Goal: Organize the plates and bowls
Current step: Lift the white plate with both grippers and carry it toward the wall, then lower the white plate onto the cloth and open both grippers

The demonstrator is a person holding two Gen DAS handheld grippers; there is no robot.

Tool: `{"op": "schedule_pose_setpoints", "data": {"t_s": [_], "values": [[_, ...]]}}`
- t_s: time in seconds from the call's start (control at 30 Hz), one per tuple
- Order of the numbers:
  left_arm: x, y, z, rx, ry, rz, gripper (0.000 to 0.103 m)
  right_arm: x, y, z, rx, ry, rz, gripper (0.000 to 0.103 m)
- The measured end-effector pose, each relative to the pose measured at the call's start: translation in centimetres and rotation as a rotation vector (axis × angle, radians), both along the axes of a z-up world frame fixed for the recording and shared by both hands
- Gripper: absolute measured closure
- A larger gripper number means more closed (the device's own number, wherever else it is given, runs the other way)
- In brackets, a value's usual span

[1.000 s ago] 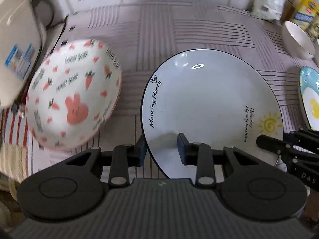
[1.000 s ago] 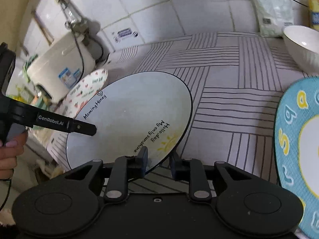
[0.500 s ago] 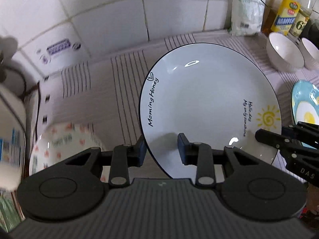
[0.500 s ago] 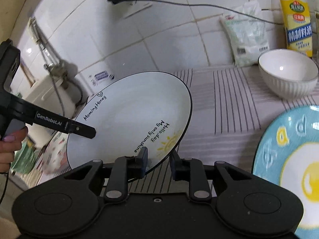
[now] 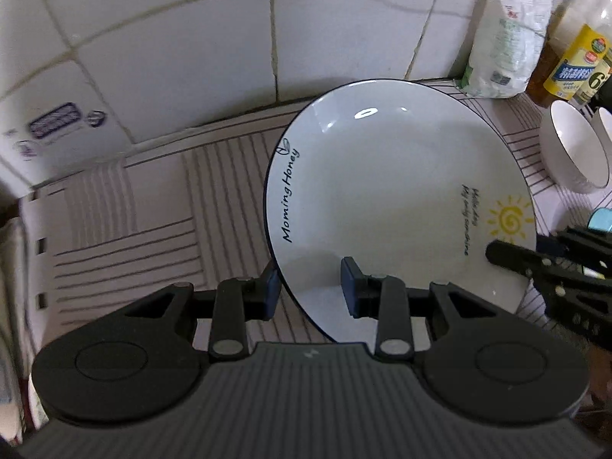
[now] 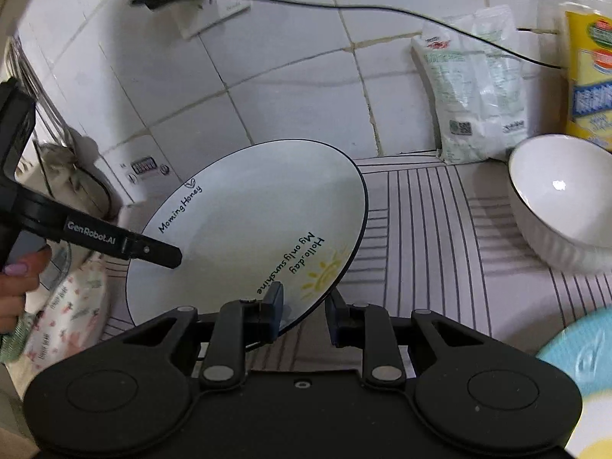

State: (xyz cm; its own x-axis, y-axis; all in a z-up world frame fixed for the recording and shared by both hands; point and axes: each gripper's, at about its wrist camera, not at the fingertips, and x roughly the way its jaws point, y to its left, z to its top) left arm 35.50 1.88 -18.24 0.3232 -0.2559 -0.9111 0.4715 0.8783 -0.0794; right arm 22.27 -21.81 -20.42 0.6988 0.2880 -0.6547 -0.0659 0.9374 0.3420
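Observation:
A white plate with a dark rim, "Morning Honey" lettering and a yellow sun point(image 5: 394, 199) is held in the air above the striped counter mat, tilted. My left gripper point(image 5: 310, 287) is shut on its near-left rim. My right gripper point(image 6: 306, 306) is shut on its opposite rim by the sun; the plate point(image 6: 248, 229) fills the middle of the right wrist view. The left gripper's arm point(image 6: 126, 243) shows at the left there. A white ribbed bowl point(image 6: 562, 206) stands on the mat at the right. A pink rabbit-pattern bowl point(image 6: 65, 313) lies low at the left.
A blue plate with an egg design point(image 6: 585, 352) lies at the lower right. A white bag point(image 6: 474, 95) and a yellow-labelled oil bottle point(image 6: 589, 76) stand against the tiled wall. A second white bowl point(image 5: 606, 141) sits at the right edge. A cable runs along the wall.
Both grippers have lifted the plate higher and tilted the views up toward the wall. The rabbit bowl has dropped out of the left wrist view.

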Motion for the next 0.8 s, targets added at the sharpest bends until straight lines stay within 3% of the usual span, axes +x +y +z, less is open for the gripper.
{"op": "schedule_pose_setpoints", "data": {"t_s": [0.2, 0.37, 0.5, 0.63, 0.7, 0.8], "values": [[1.8, -1.0, -1.9, 0.011, 0.027, 0.041, 0.071, 4.0, -1.1, -0.7, -0.013, 0.067, 0.025, 0.074], [1.9, -1.2, -2.4, 0.014, 0.037, 0.085, 0.07, 4.6, -0.4, -1.2, -0.056, 0.092, -0.014, 0.074], [0.7, -1.5, -1.0, 0.034, 0.028, 0.096, 0.062, 5.0, 0.7, -0.3, -0.121, 0.136, -0.026, 0.068], [-1.5, -1.7, 0.7, 0.084, -0.028, 0.095, 0.054, 3.5, 1.4, 1.3, -0.176, 0.113, -0.028, 0.052], [-2.6, -2.0, 1.4, 0.136, -0.066, 0.101, 0.054, 2.3, 1.0, 2.1, -0.159, 0.099, -0.036, 0.052], [-4.1, -2.0, 2.6, 0.131, -0.067, 0.108, 0.052, 0.8, 0.5, 3.1, -0.142, 0.094, -0.039, 0.052]]}}
